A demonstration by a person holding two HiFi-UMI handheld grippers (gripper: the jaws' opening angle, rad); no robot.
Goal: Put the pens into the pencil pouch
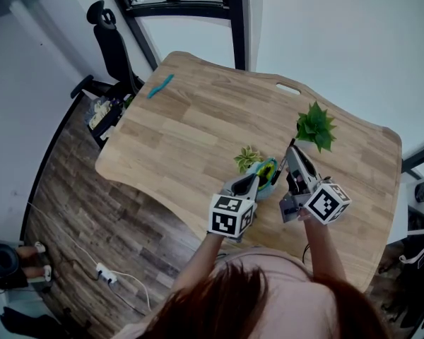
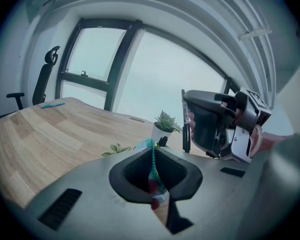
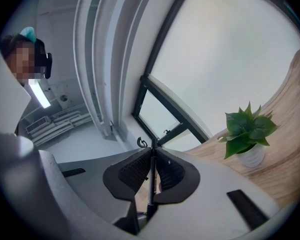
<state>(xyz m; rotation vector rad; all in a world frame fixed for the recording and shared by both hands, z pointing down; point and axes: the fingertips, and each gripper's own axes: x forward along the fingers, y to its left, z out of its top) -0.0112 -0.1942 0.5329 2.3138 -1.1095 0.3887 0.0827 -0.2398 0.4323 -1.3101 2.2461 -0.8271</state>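
Currently left gripper jaws clamped on colourful pouch edge, above desk. Right gripper jaws clamped on black pen, near potted plant.

Matt wood-grain table, cloth pencil pouch, glossy black pen

Pencil pouch: mostly hidden behind left gripper, centre of head view.
Pen: lower end lost in the dark gap under right gripper.
Teal object, upper left of table: too small to identify.
Person's head: cut off by the bottom edge.
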